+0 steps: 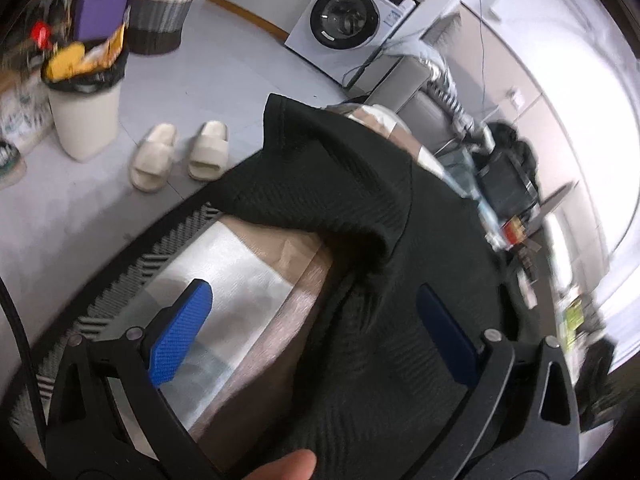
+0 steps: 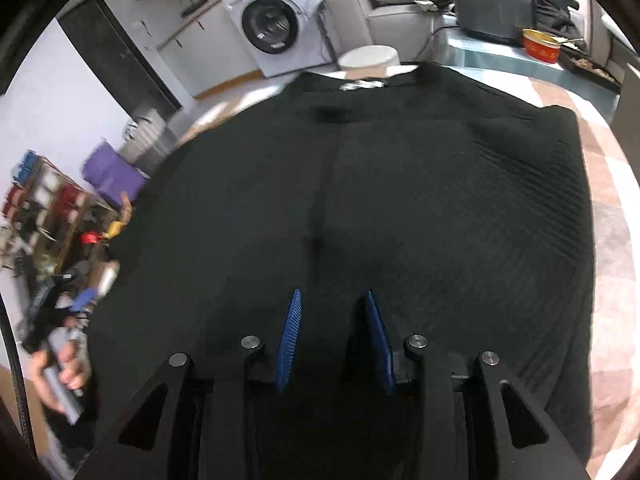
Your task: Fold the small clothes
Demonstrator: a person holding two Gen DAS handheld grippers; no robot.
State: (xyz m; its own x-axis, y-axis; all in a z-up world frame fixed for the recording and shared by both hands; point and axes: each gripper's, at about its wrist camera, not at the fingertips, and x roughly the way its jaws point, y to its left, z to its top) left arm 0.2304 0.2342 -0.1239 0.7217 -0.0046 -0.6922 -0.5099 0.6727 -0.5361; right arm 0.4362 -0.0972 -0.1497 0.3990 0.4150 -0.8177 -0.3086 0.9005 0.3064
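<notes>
Left fingers [image 1: 200, 304] spread wide over the black garment [image 2: 400, 200]; right fingers [image 2: 290, 336] narrowly parted, gripping nothing.

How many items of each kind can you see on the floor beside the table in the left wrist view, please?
Slippers: 2
Waste bin: 1
Woven basket: 1
Washing machine: 1
Total: 5
</notes>
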